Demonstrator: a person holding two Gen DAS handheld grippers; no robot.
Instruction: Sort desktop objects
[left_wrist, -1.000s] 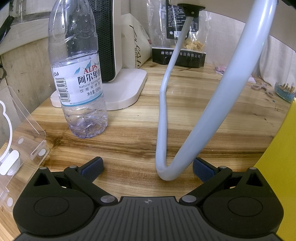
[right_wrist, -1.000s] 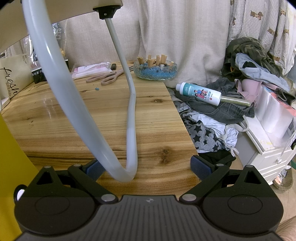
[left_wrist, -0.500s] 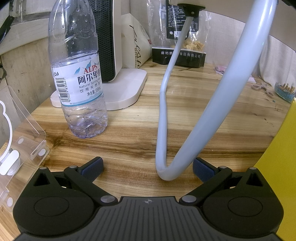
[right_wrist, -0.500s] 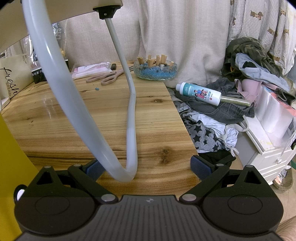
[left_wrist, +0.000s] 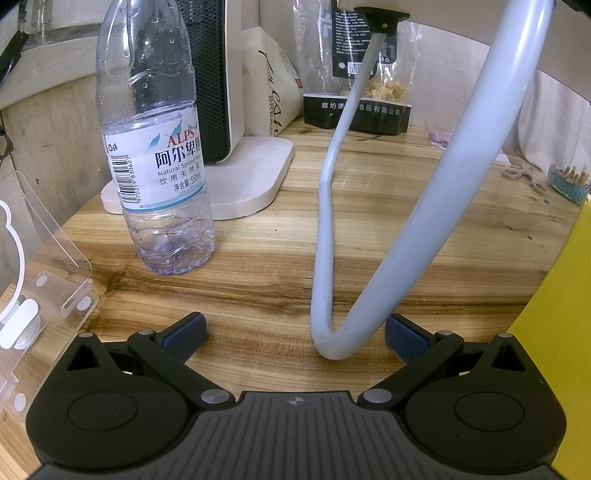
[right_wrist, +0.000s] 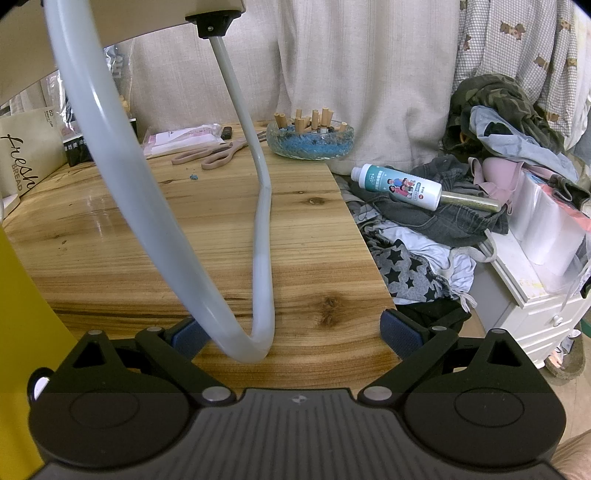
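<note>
Where both wrist views face the wooden table (left_wrist: 258, 280), listed left to right.

Left wrist view:
- Clear stand (left_wrist: 48, 280) at far left edge of table, partly cut off.
- Water bottle (left_wrist: 155, 147) upright, nearly empty, droplets inside, just before cream base (left_wrist: 243, 181) of black-grilled appliance.
- Paper bag (left_wrist: 273, 92) and snack packet (left_wrist: 365, 74) at back, against wall.
- White cable (left_wrist: 325, 229) looping down from camera mount, bottom of loop between the fingers, nearer the right pad.
- Left gripper (left_wrist: 295, 328) spread wide, empty, blue pads well apart, low over table.
- Scissors (left_wrist: 526, 177) and ashtray (left_wrist: 569, 182) far right, near table's far edge.
- Yellow surface (left_wrist: 554, 332) filling right margin.

Right wrist view:
- Yellow surface (right_wrist: 22, 325) at left margin; paper bag (right_wrist: 26, 162) behind.
- White cable (right_wrist: 262, 229) looping down, bottom beside left pad.
- Pink packet (right_wrist: 184, 138) and scissors (right_wrist: 214, 155) at back of table (right_wrist: 110, 236), scissors just left of ashtray (right_wrist: 310, 138), which holds blue granules and cigarette butts.
- Right gripper (right_wrist: 293, 328) spread wide, empty, right pad past table's edge.
- Beyond edge: white-and-teal bottle (right_wrist: 399, 184) lying on heaped clothes (right_wrist: 424, 236); white cabinet (right_wrist: 532, 295) far right.
</note>
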